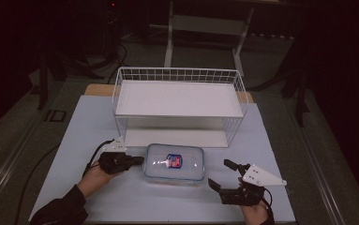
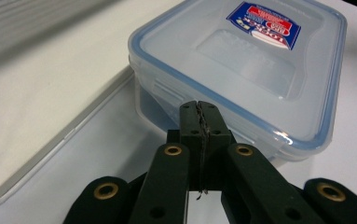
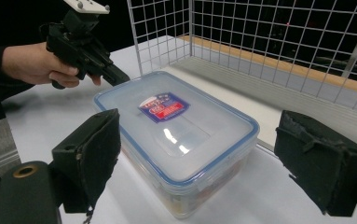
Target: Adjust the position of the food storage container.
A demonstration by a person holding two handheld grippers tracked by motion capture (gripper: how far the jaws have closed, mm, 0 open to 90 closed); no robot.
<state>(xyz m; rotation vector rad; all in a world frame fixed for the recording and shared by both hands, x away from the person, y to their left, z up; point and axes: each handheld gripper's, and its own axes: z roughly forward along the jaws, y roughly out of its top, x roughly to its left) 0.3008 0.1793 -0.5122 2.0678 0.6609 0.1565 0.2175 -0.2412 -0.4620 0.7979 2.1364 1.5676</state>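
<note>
I am seeing the lidded container (image 1: 174,162) lying on the tabletop (image 1: 97,126), just near of the wire rack (image 1: 179,101). Left hand-held gripper (image 1: 139,160), jaws fully closed and empty, is touching its left side. Right hand-held gripper (image 1: 220,174) is hovering wide open, empty, right of it.

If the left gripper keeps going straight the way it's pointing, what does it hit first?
Most likely the clear plastic container. The left gripper, jaws shut, points at its near side wall just under the blue-rimmed lid, and looks very close; whether it touches already I cannot tell.
</note>
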